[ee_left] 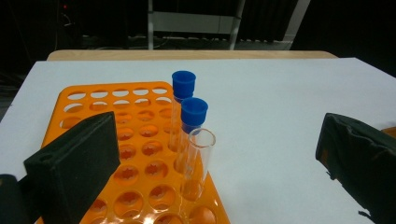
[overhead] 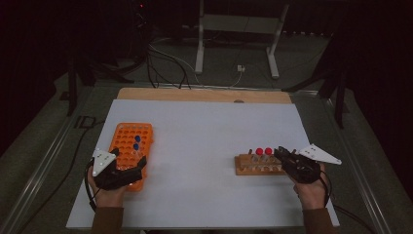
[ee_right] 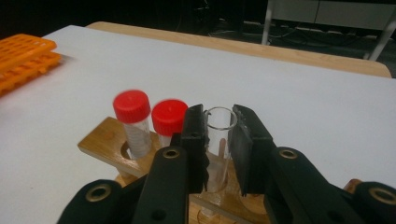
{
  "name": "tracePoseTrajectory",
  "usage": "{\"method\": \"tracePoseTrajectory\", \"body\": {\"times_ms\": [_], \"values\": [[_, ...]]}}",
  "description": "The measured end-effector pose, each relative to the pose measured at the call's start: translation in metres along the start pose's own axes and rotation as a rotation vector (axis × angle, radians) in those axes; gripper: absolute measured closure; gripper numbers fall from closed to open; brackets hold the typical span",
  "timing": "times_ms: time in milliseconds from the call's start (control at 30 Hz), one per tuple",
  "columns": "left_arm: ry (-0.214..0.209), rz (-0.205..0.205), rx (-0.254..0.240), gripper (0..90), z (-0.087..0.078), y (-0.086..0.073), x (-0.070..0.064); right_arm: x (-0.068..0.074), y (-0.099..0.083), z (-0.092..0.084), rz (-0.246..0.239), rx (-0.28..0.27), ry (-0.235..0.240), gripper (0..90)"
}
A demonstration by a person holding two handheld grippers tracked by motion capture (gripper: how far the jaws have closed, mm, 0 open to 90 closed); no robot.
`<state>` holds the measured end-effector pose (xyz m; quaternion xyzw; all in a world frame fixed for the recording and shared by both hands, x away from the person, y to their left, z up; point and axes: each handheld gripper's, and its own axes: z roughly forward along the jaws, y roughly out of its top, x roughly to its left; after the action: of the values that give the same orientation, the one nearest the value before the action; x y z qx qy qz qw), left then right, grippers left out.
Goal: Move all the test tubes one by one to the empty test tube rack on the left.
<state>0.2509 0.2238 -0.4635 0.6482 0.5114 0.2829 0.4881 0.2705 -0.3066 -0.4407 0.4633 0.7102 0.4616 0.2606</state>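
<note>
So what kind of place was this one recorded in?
Probably a lab-style recording bench in a dim workroom: an orange tube rack and a wooden tube stand sit on a white table, with cables and a metal frame on the floor behind.

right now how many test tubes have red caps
2. Both stand side by side in the wooden rack: one red-capped tube at its end hole, the other red-capped tube next to it, right beside the open glass tube that the right gripper clamps. None seems hidden.

Glass tube (ee_right: 219,140) base hidden by tongs, orange rack (ee_right: 23,58) cut off
</note>
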Motion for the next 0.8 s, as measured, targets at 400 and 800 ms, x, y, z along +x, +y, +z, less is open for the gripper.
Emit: {"method": "tracePoseTrajectory", "body": {"times_ms": [400, 800], "values": [[-0.001, 0.003, 0.002, 0.4, 0.0, -0.001, -0.002, 0.005, 0.018, -0.019, -0.008, -0.047, -0.001, 76.1], [0.001, 0.002, -0.006, 0.4, -0.002, 0.0, -0.004, 0.016, 0.029, -0.029, -0.046, -0.061, 0.044, 76.1]]}}
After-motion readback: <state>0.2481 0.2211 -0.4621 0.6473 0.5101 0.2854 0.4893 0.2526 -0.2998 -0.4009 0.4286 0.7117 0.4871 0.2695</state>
